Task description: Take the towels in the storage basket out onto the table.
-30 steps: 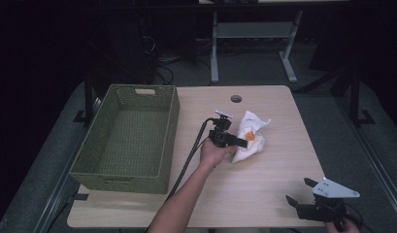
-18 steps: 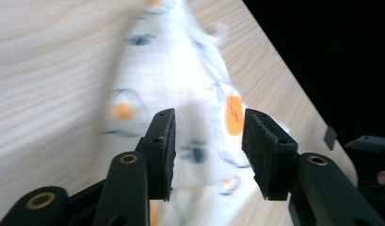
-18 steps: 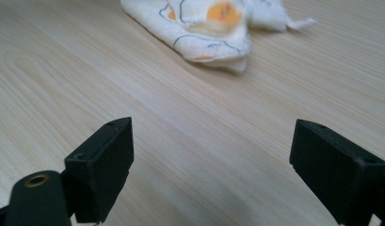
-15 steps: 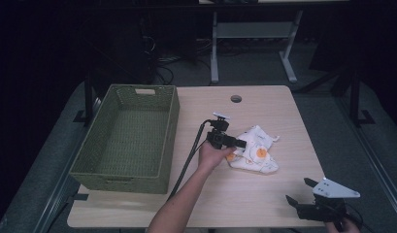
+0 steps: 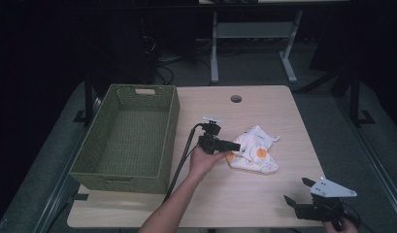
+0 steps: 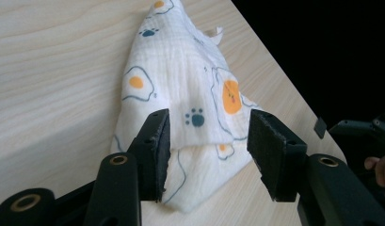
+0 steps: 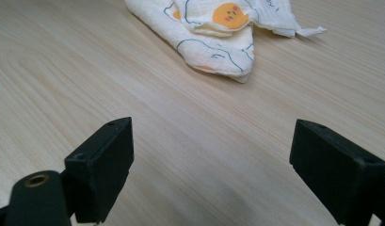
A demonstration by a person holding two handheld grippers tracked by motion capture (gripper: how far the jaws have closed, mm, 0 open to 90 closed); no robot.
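a small white muslin cloth (image 5: 254, 154) printed with fried eggs and paw prints is seen lying crumpled and partly folded over itself on the light wooden table (image 5: 264, 204), right of the table's middle and well apart from the empty green woven basket (image 5: 128, 138) at the left side. the cloth is lying loose, gripped by nothing. the left tongs (image 6: 206, 141) are held just at the cloth's near edge with the jaws parted to either side of a raised fold, the pads not pressed on the fabric; this placement is judged to suit either a fresh pinch or a letting go. in the high view the left tongs (image 5: 224, 144) are carried by a hand (image 5: 203, 160) whose forearm is stretched forward from the bottom edge, the tool pointed to the right across the table. the right tongs (image 7: 213, 160) are held low at the near right corner, jaws spread wide with nothing between them, aimed over bare wood toward the cloth, apparently kept in waiting.
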